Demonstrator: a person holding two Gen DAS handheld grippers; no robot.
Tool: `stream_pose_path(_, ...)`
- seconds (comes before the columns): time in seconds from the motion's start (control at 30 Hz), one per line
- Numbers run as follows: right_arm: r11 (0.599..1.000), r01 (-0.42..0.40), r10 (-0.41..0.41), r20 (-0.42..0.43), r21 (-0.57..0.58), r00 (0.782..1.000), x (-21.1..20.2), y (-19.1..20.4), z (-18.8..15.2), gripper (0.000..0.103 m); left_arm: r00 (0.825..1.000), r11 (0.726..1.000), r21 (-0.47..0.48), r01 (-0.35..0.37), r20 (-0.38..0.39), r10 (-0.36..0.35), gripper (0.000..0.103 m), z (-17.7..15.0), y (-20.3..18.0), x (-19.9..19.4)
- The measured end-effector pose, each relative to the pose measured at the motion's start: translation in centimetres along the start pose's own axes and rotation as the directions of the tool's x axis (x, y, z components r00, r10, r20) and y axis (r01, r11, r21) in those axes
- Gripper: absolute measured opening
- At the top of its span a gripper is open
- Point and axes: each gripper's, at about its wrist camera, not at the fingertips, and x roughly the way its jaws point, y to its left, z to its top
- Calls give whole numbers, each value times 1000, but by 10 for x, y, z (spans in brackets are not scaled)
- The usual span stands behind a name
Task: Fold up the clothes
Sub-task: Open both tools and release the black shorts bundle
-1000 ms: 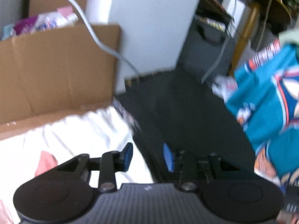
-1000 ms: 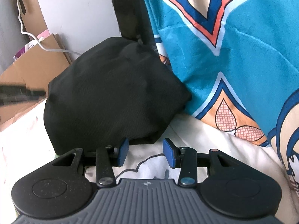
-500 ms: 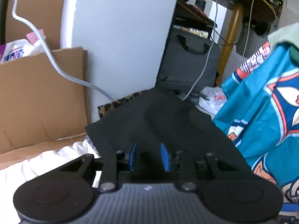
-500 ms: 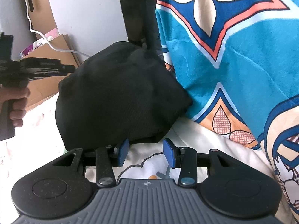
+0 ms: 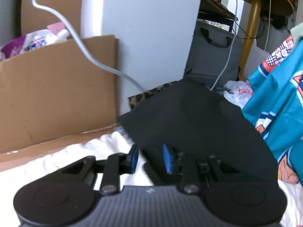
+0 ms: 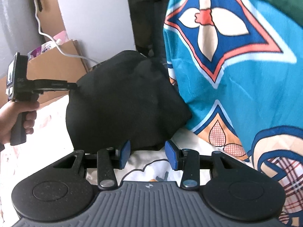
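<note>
A black garment [image 5: 198, 123] lies bunched on a white printed sheet [image 5: 66, 160]. In the left wrist view my left gripper [image 5: 150, 159] has its blue pads set narrowly, with the garment's near-left edge between them. In the right wrist view the left gripper [image 6: 73, 84], held by a person's hand [image 6: 11, 117], grips the black garment [image 6: 123, 104] at its upper-left corner. My right gripper [image 6: 148, 154] stands open over the sheet [image 6: 51, 128], just short of the garment's near edge, with nothing between its pads.
A teal patterned cloth [image 6: 236, 75] hangs against the garment's right side; it also shows in the left wrist view [image 5: 280, 98]. A cardboard box [image 5: 56, 94], a white cable [image 5: 90, 56], a grey bag [image 5: 212, 56] and a round wooden table [image 5: 253, 19] stand behind.
My left gripper moved from over the sheet onto the garment's edge and its jaws narrowed on the cloth. It came into the right wrist view at the garment's corner. The right gripper rose, still open.
</note>
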Motion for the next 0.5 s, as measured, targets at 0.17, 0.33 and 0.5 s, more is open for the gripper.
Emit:
stream_pose_path(0.17, 1000, -15, 15, 1, -11, 1000, -13, 4, 3, 48, 999, 1000, 0, -31, 3, 31, 38, -4, 24, -48)
stream_pose_path(0.33, 998, -39, 38, -8, -41, 999, -24, 12, 9, 49, 996, 996, -16, -85, 1, 85, 63, -13, 47, -110)
stream_pose_path(0.5, 993, -85, 85, -1, -78, 996, -46, 19, 14, 62, 989, 988, -53, -145, 5, 146, 84, -25, 65, -174)
